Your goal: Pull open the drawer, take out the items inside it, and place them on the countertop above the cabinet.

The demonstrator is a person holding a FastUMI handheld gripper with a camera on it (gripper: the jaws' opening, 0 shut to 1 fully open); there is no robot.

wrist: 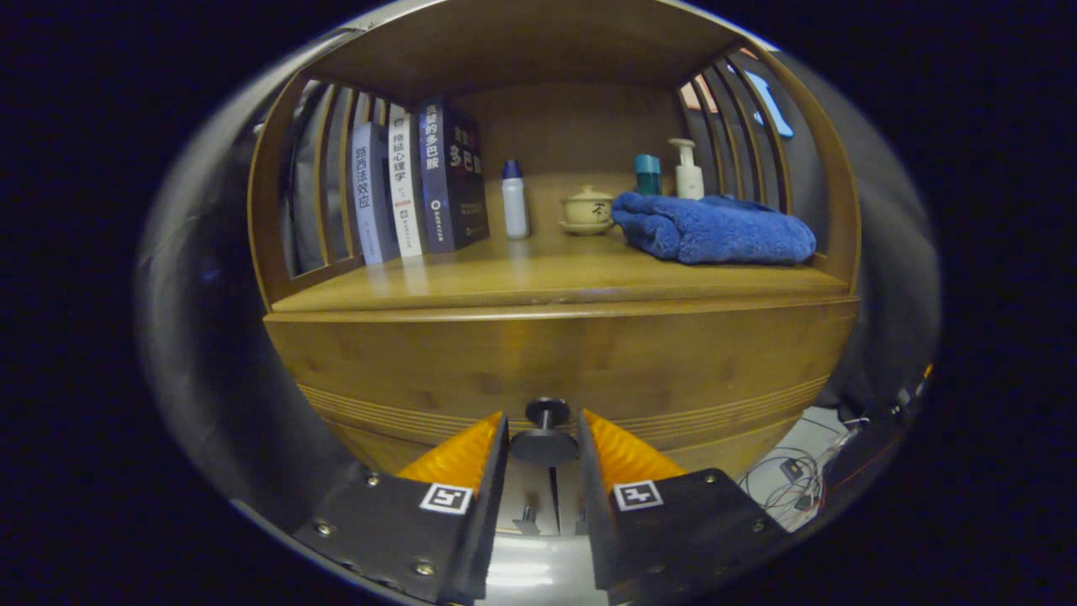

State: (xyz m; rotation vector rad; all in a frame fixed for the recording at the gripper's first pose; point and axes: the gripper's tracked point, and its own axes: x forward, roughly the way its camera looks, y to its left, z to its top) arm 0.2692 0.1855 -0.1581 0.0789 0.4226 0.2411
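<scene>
Here the gripper [543, 433] seems clenched on the closed drawer [555, 362]'s knob [545, 436].

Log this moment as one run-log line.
stage: drawer pull | gripper: fingers flank drawer knob, grip unclear | drawer: closed | countertop: towel, books

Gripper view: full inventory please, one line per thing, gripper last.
cabinet: 1, bamboo-brown, dead ahead, drawer front shut
drawer knob: 1, dark metal, between the fingertips
countertop: 1, light wood, above the drawer
books: 4, grey, white, dark blue, black, upright at the countertop's left
small bottle: 1, white with blue cap, right of the books
lidded cup: 1, cream, on a saucer, mid-countertop
towel: 1, blue, folded, countertop's right
teal-capped container: 1, behind the towel
pump bottle: 1, white, behind the towel
cables: several, floor, right of the cabinet
gripper: 1, fingers flank the knob; contact unclear
</scene>
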